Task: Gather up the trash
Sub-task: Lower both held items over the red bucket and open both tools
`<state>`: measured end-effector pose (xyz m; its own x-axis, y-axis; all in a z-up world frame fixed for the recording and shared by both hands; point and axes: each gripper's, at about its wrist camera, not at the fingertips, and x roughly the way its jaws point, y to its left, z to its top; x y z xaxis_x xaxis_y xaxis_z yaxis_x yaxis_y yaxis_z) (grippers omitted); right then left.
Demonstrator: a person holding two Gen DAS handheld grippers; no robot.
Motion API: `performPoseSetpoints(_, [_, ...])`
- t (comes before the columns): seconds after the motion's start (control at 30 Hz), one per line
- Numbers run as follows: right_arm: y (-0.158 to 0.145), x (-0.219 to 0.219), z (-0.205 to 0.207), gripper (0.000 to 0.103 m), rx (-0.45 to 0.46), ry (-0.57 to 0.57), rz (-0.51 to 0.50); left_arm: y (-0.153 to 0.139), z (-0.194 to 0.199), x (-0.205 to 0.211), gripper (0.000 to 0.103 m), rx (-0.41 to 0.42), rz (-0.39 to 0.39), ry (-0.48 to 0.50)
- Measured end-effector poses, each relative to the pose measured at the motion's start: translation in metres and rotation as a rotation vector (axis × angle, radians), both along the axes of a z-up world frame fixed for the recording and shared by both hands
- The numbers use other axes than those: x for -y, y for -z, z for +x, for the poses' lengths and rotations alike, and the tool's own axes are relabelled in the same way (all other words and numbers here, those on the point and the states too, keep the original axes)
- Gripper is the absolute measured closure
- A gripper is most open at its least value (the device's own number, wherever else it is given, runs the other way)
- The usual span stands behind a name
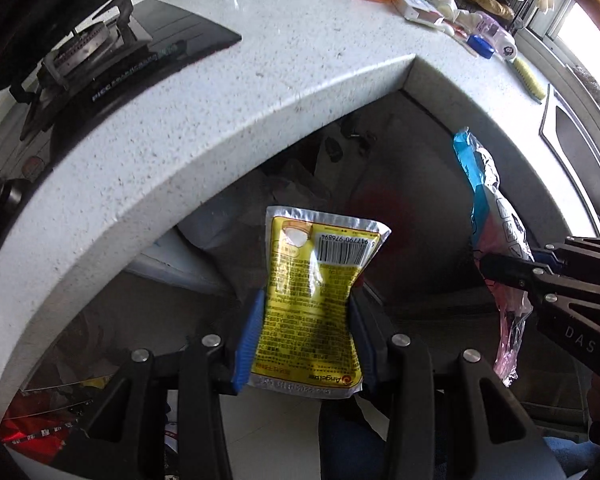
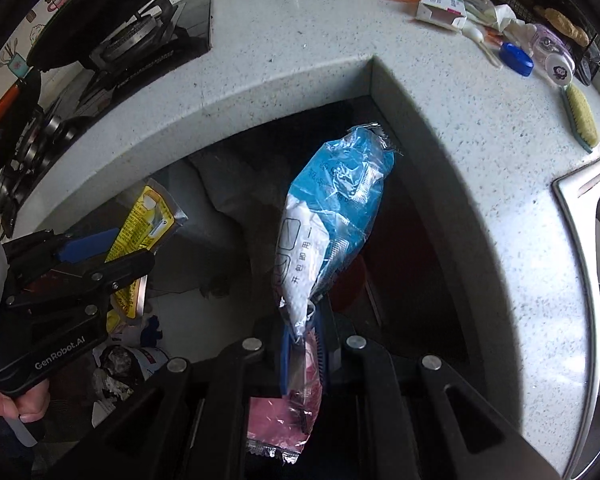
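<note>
Trash in hand: blue-and-white wrapper [image 2: 332, 216], light, limp and crinkly, juts beyond the right gripper [image 2: 304, 344], fingers pinching its narrow waist, while the smaller yellow pouch [image 1: 312, 296], stiffer but slick, sits squeezed mid-body between the left gripper [image 1: 306, 344] fingers.

Both tongs [image 1: 306, 320] [image 2: 304, 344] clamped, pointing down

The speckled countertop [image 2: 284, 52] hems the inner corner on two sides; space below it lies open.
</note>
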<state>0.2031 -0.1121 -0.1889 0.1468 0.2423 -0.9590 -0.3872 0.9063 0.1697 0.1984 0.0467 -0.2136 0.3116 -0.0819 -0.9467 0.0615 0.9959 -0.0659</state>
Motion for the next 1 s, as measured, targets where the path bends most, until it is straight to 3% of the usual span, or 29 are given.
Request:
performPoseSetpoints(0.13, [0.047,-0.007,0.002,0.093,-0.049,-0.02,-0.018,0.044,0.003,-0.003,0.063,-0.038,0.038,-0.008])
performPoseSetpoints(0.23, [0.089,-0.015,0.005,0.093,-0.061,-0.037,-0.025,0.084,0.008,-0.006,0.063,-0.062,0.023,-0.018])
performPoseSetpoints(0.43, [0.199,-0.03,0.013,0.093,-0.121,-0.022,-0.009,0.184,0.024,-0.012,0.062,-0.124,-0.043,-0.086])
performPoseSetpoints(0.7, [0.342,-0.053,0.034,0.093,-0.162,-0.017,-0.017,0.314,0.048,-0.002,0.062,-0.125,0.007,-0.074])
performPoseSetpoints(0.87, [0.403,-0.058,0.05,0.093,-0.177,-0.031,-0.033,0.372,0.06,-0.003,0.062,-0.143,0.001,-0.072])
performPoseSetpoints(1.0, [0.426,-0.063,0.053,0.093,-0.153,-0.051,-0.052,0.399,0.064,-0.004,0.062,-0.153,0.002,-0.073])
